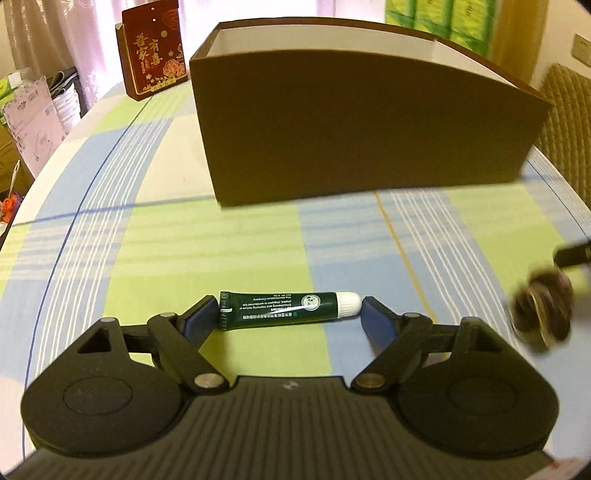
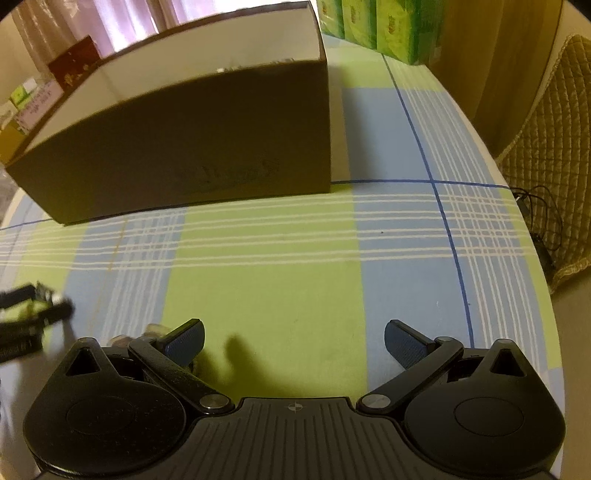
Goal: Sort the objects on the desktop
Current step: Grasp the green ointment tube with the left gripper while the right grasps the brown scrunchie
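A dark green tube with a white cap [image 1: 288,308] lies crosswise on the checked tablecloth. My left gripper [image 1: 289,319] is open around it, one blue pad [image 1: 201,321] by the crimped end and the other close to the cap. A blurred dark round object [image 1: 541,314] sits to the right of the tube; in the right wrist view this round object [image 2: 149,330] peeks out behind my left finger. My right gripper [image 2: 293,341] is open over bare cloth with nothing between its pads. A large brown open-top box [image 1: 351,122] [image 2: 184,147] stands behind both.
A red gift box [image 1: 155,48] stands at the far left, with bags and papers [image 1: 33,110] beyond the table edge. Green cartons [image 2: 388,26] stand at the back right. A quilted chair [image 2: 554,147] is off the right edge. The left gripper [image 2: 33,314] shows blurred at the left.
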{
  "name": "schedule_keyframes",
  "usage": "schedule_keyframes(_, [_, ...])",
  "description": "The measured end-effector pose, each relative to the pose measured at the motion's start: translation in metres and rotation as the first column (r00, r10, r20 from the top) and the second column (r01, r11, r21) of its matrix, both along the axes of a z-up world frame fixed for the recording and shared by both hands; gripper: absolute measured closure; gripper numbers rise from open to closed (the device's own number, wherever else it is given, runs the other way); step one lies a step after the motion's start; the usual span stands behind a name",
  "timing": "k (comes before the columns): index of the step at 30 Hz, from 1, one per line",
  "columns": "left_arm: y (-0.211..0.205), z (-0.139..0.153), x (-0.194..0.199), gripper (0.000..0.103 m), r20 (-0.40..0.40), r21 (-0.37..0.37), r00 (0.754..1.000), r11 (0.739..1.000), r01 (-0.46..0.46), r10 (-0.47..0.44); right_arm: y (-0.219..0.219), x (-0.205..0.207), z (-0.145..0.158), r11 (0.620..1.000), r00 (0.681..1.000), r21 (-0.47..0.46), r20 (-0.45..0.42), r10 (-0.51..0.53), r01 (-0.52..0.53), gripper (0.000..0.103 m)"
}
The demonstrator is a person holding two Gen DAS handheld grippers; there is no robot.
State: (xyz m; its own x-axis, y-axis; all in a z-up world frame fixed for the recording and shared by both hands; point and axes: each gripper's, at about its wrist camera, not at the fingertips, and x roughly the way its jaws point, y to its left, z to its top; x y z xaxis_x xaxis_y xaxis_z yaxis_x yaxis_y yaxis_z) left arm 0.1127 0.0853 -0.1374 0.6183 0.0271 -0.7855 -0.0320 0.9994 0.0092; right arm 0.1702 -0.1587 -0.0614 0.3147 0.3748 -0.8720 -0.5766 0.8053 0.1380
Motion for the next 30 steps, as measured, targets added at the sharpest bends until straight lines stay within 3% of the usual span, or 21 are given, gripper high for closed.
schedule_keyframes(7, [-0.007, 0.003, -0.026, 0.022, -0.037, -0.002, 0.999, 0.999, 0.039, -0.039, -0.003, -0.018, 0.009, 0.998, 0.999, 0.047, 0.003, 0.047, -0.047, 0.002])
schedule_keyframes(12, [-0.011, 0.003, -0.038, 0.022, -0.056, -0.002, 0.998, 0.999, 0.04, -0.04, 0.005, -0.036, 0.011, 0.986, 0.991, 0.096, -0.007, 0.135, -0.134, 0.002])
schedule_keyframes(22, [-0.015, 0.006, -0.036, 0.021, -0.088, 0.001, 0.996, 1.0, 0.008, -0.007, 0.042, -0.063, -0.009, 0.954, 0.956, 0.061, 0.018, 0.293, -0.293, 0.003])
schedule_keyframes(27, [-0.016, 0.006, -0.037, 0.021, -0.083, 0.004, 0.997, 1.0, -0.003, 0.003, 0.051, -0.066, -0.02, 0.941, 0.941, 0.034, 0.037, 0.336, -0.337, 0.022])
schedule_keyframes(30, [-0.017, 0.005, -0.038, 0.021, -0.079, 0.005, 0.997, 1.0, -0.007, 0.007, 0.05, -0.069, -0.02, 0.932, 0.93, 0.016, 0.073, 0.361, -0.363, 0.045])
